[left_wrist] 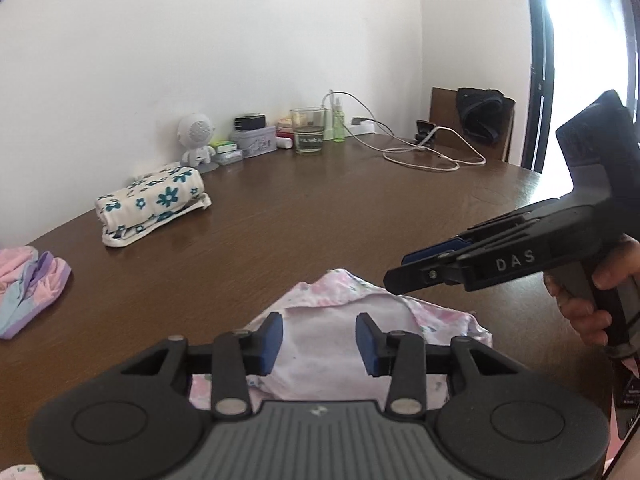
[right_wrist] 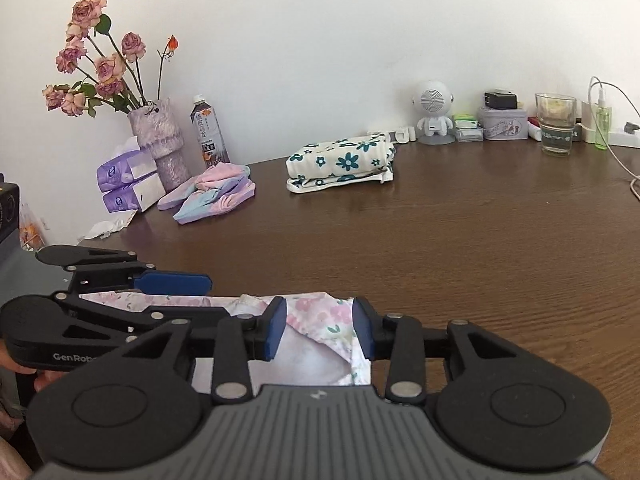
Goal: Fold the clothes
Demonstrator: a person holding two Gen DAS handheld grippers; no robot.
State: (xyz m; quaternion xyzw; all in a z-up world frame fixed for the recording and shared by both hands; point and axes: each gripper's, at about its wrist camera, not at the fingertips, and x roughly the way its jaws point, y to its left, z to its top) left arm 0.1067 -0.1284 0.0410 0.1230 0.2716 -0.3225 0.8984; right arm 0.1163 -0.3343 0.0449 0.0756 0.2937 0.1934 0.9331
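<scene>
Nearest the person, the left gripper (left_wrist: 319,342) hung just above the pink floral garment (left_wrist: 320,344), its blue pads partly apart with only air between them and the cloth lying below, unpinched. The right gripper (right_wrist: 320,330) stood the same way over the garment's right side, jaws partly open and gripping nothing, a turned-over corner of the fabric showing beneath its fingertips. The garment lay at the near edge of the brown table (right_wrist: 480,248), already doubled into a small packet with its pale inner side up.

By the look of it, one fold had been laid down and both tools had let go. The next move likely called for a fresh pinch on an edge or corner, taken by both layers so that the packet did not spring open, then either another fold or a carry to the back.

Farther off, a folded white cloth with teal flowers (right_wrist: 340,166) sat near the wall, and a crumpled pastel piece (right_wrist: 212,194) waited at far left, seemingly still unfolded.
</scene>
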